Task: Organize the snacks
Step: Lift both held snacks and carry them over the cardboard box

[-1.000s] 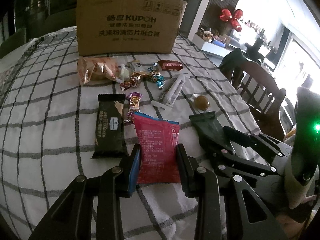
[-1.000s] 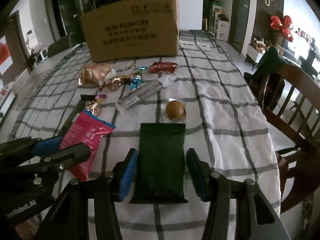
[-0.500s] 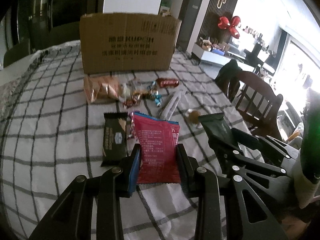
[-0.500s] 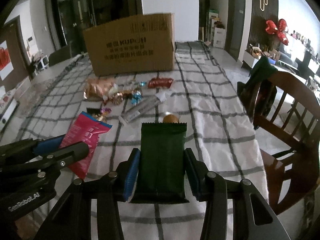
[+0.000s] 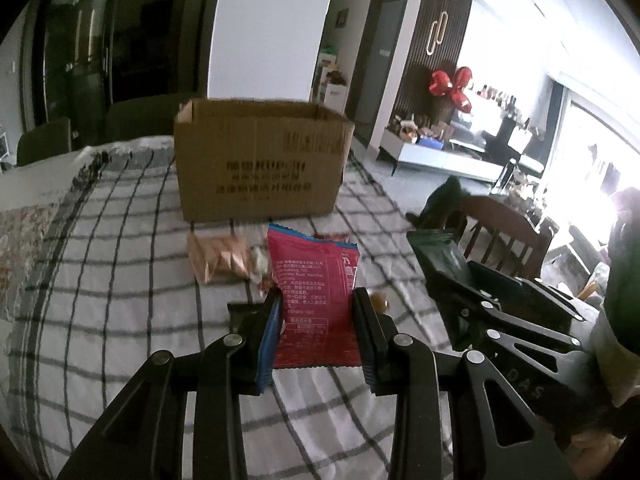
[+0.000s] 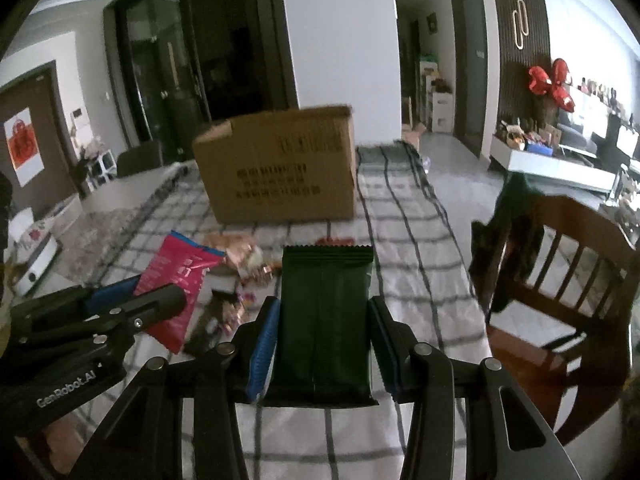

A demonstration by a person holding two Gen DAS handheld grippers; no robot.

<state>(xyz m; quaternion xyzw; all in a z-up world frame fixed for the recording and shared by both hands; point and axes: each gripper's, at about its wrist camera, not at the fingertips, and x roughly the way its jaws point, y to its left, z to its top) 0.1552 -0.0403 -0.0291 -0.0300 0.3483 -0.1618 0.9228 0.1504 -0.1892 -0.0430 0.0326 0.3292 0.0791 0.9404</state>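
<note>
My left gripper (image 5: 316, 312) is shut on a red snack packet (image 5: 314, 280), held up above the checked tablecloth (image 5: 112, 280). My right gripper (image 6: 322, 320) is shut on a dark green snack packet (image 6: 324, 312), also lifted off the cloth. Each gripper shows in the other's view: the right one with its green packet (image 5: 440, 256) at the right, the left one with its red packet (image 6: 180, 276) at the left. An open brown cardboard box (image 5: 260, 168) stands at the far end of the table. Loose snacks lie between it and the grippers.
An orange snack bag (image 5: 220, 256), small wrapped candies (image 6: 256, 268) and a black bar (image 6: 208, 324) lie on the cloth before the box. A wooden chair (image 6: 560, 280) with a dark garment on it stands beside the table's right edge.
Both grippers have risen from the table with their packets, and both views have tipped upward. The box's open top now shows and the snacks on the cloth sit lower and farther away.
</note>
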